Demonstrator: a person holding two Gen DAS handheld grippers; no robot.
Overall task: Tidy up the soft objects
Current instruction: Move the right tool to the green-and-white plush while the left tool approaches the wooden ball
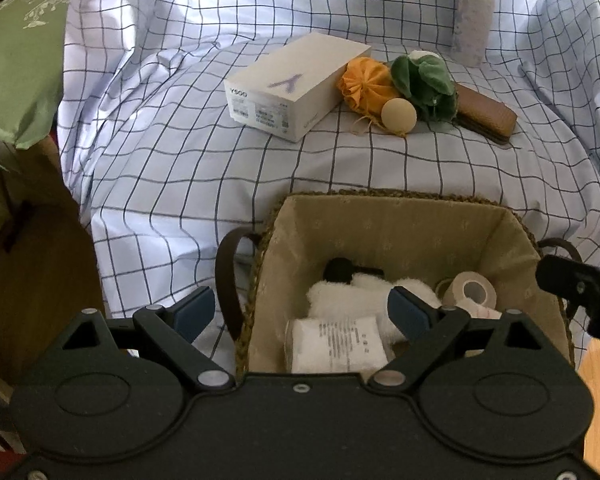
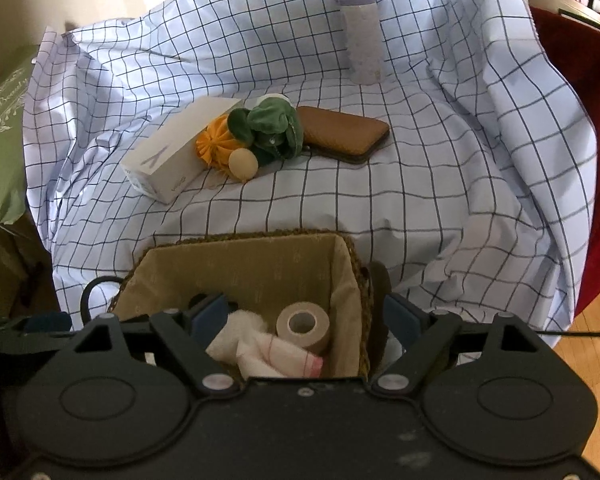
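Observation:
A lined woven basket sits at the near edge of a checked cloth. It holds a white fluffy towel, a white packet and a roll of beige tape. Farther back lie an orange fabric pouch, a beige ball and a green plush toy. My left gripper is open and empty over the basket's left rim. My right gripper is open and empty over its right rim.
A white box lies left of the pouch. A brown wallet lies to the right of the plush toy. A purple bottle stands at the back. A green bag sits left.

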